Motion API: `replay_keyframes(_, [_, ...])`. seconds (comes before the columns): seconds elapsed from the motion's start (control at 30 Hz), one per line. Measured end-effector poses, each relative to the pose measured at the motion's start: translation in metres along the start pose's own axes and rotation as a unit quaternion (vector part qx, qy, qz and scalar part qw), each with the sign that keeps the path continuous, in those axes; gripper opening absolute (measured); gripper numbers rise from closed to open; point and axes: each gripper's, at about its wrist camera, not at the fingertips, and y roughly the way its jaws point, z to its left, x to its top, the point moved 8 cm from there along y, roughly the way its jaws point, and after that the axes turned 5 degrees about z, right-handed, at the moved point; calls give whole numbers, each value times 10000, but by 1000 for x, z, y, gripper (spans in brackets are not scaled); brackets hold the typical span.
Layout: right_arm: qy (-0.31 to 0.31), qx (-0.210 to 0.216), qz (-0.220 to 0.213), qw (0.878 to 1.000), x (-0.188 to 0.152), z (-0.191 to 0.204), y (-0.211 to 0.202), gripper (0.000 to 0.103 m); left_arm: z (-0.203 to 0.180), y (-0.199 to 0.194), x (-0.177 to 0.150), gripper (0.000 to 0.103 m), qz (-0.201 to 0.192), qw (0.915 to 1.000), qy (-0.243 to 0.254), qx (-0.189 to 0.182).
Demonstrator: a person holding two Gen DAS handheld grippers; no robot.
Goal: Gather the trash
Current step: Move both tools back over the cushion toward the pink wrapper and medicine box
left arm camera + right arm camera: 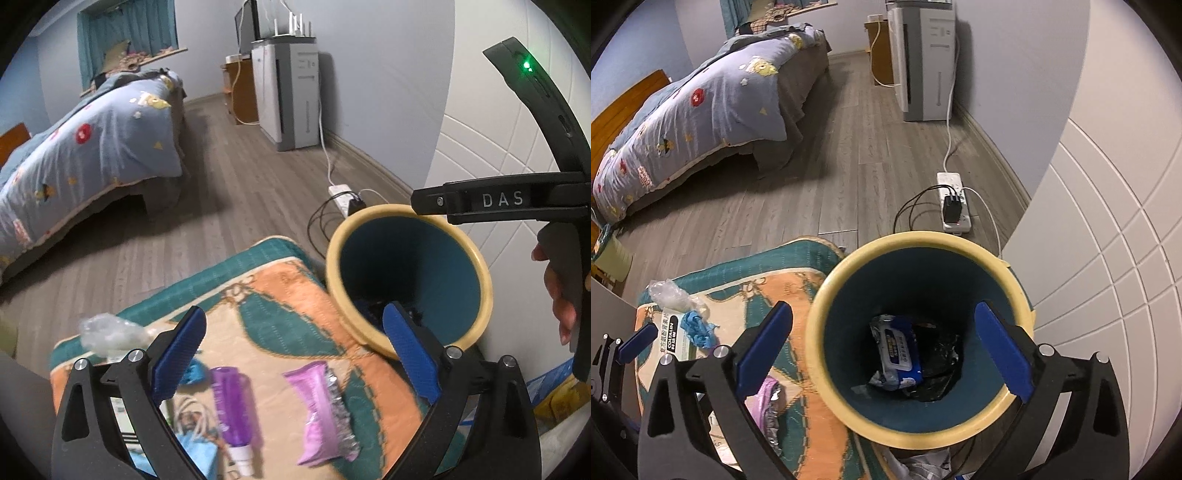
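**A:** What fills the room?

**B:** A bedroom with a grey wood floor [827, 158]. A bed [701, 110] with a blue patterned quilt sits far left, and a white appliance [923, 62] stands by the far wall. A white power strip [955, 203] lies on the floor behind the bin.

**A:** And close by?

**B:** A teal and orange quilted mat [288, 306] covers a surface. Just right of it stands a round bin [827, 354], cream rim, dark blue inside. A blue-and-white wipes packet [899, 350] and black plastic [942, 369] lie at its bottom.

**A:** What trash is on the mat?

**B:** A purple bottle [232, 402], a pink foil wrapper [319, 402], crumpled clear plastic [107, 332] at the far left corner, and a scrap of blue material [696, 326] on a white box [674, 338].

**A:** The grippers?

**B:** The right gripper [886, 350] hangs above the bin's mouth, jaws spread wide, nothing between them. The left gripper [291, 354] is over the mat near the bottle and wrapper, also wide and empty.
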Motion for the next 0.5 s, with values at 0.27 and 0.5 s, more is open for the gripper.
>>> replay_keyframes(0.27, [-81,107,82,9999,-6,31,1,97,34,-21,-15,96,-47,9997,-122,214])
replay_keyframes(0.5, [-97,449,277,9986,-16,68,6,97,67,-39,-28,96,-101,9988,-259,405])
